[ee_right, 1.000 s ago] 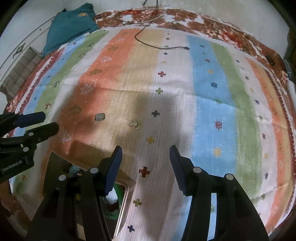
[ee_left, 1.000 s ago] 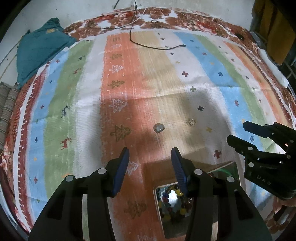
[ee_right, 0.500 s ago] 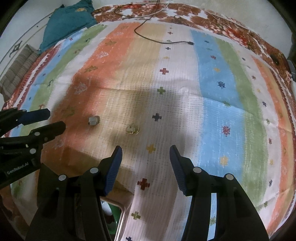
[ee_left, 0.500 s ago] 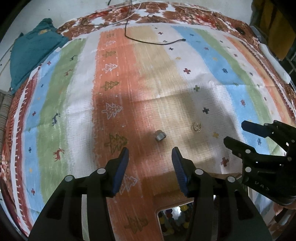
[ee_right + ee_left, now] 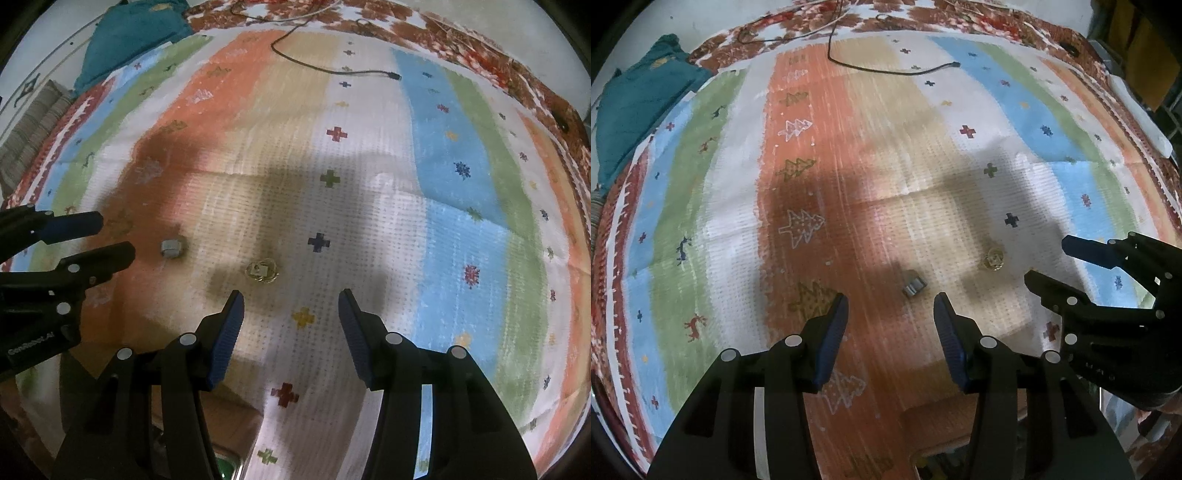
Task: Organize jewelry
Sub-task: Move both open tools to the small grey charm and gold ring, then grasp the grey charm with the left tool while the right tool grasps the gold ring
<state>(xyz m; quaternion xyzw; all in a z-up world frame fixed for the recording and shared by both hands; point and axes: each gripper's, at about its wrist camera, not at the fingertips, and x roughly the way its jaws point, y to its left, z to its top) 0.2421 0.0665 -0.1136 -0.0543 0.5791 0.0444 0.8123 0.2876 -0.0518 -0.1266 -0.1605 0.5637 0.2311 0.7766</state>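
Both tongs wide and empty above the striped cloth; left gripper with the silver piece just ahead of its tips and nearly centred in the gap, probably lined up so for a straight reach and pinch; right gripper likewise spread, with the gold piece just beyond its left finger, off-centre, so likely needing a small shift leftward before closing. Silver piece on the orange band, near the gold piece but apart from it; gold piece on the pale band beside; both flat on the cloth, clear of every finger. Silver piece short and blocky, long axis seemingly slanted, low left to high right in the left view; too small to tell which end leads. Gold piece roundish, looped or coiled, no clear long axis or heading. Corner of a box at the near edge under the left gripper, probably the destination, contents mostly hidden. Black cable and teal fabric far off, well apart.
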